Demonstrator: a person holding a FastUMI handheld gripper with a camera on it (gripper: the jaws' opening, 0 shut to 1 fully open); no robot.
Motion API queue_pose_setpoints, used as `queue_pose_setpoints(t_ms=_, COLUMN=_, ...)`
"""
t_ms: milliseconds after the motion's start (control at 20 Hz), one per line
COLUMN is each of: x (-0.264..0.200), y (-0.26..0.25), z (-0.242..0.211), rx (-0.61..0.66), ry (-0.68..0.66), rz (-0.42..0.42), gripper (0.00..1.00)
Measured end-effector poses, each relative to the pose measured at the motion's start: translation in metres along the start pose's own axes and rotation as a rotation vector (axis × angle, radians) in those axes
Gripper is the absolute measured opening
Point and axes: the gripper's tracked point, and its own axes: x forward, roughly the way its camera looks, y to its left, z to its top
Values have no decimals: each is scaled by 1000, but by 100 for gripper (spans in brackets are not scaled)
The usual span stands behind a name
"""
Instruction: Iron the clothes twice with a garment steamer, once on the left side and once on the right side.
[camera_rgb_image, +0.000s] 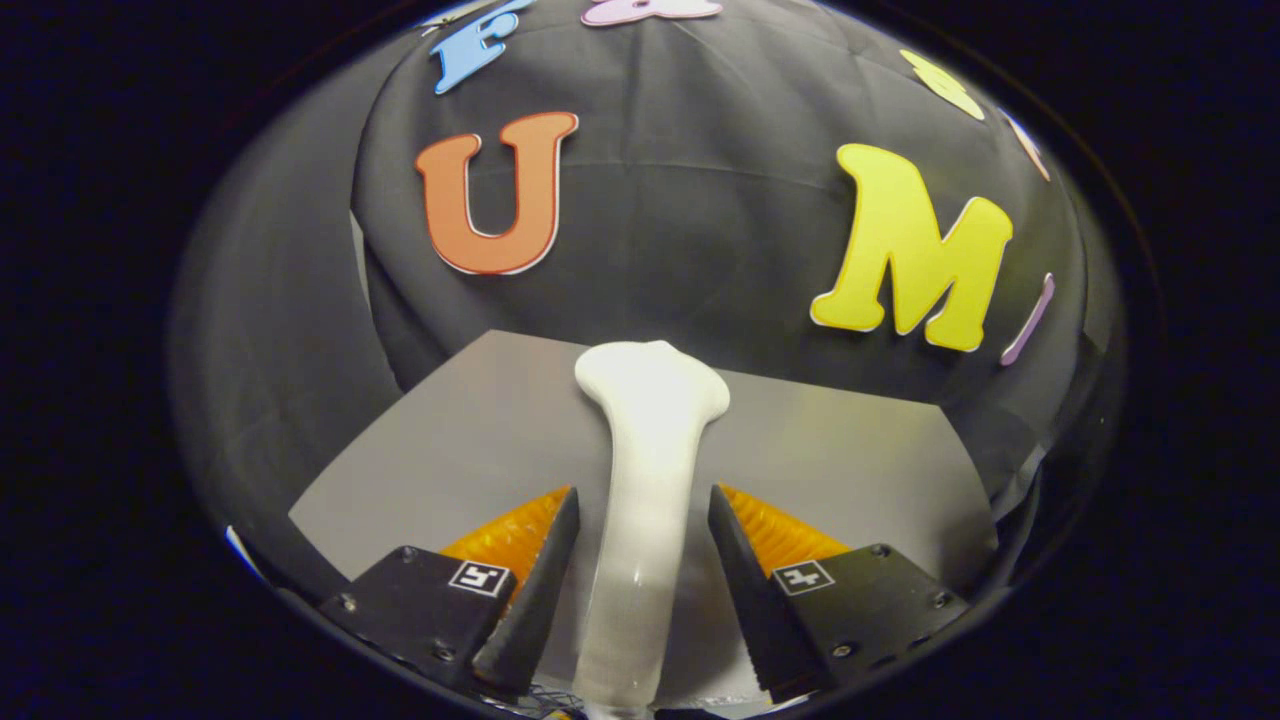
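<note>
Low in the middle of the frame, gripper (640, 505) with its two fingers (535, 580) spread apart, one rising from the lower left and the other from the lower right, each with a ribbed inner pad and a small square marker on its block. Standing in the gap between them, a white, glossy, smooth-plastic garment steamer (645, 480), long and slim in the handle and flaring to a wider rounded head at the centre of the frame. Handle running down between the fingers to the bottom of the frame, head reaching well beyond the fingertips. Narrow gaps visible between the handle and each fingertip on both sides, so jaws open around the steamer, not pressing on it as far as can be seen; contact lower down, at the fingers' bases, impossible to tell. Beneath and behind the steamer, a flat grey matte tabletop (850, 460) spreading across the lower-middle of the frame, from lower left to right of centre, its far edge meeting the dark backdrop just behind the steamer's head. Filling the upper half of the frame, black draped cloth wall (690, 220), softly creased, curving over toward the upper left and upper right. Steamer upright in the picture, tilted slightly, head leaning a little to the right of the handle's foot.
</note>
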Motion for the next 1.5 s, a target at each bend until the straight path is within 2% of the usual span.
queue_pose_setpoints(t_ms=100, x=4, y=-1, z=-1, rx=4, ry=23, rz=-3, gripper=77)
queue_pose_setpoints(t_ms=150, x=3, y=-2, z=-4, rx=10, ry=38, rz=10, gripper=69)
queue_pose_setpoints(t_ms=250, x=5, y=1, z=-4, rx=30, ry=46, rz=38, gripper=61)
queue_pose_setpoints(t_ms=350, x=2, y=5, z=-3, rx=35, ry=45, rz=51, gripper=47)
queue_pose_setpoints(t_ms=550, x=-7, y=16, z=3, rx=49, ry=27, rz=108, gripper=36)
queue_pose_setpoints(t_ms=800, x=-58, y=14, z=33, rx=53, ry=-102, rz=143, gripper=33)
queue_pose_setpoints(t_ms=1100, x=-144, y=-6, z=61, rx=87, ry=-207, rz=207, gripper=33)
queue_pose_setpoints(t_ms=1300, x=-205, y=-37, z=74, rx=110, ry=-306, rz=201, gripper=32)
queue_pose_setpoints(t_ms=1500, x=-264, y=-84, z=81, rx=142, ry=-409, rz=152, gripper=32)
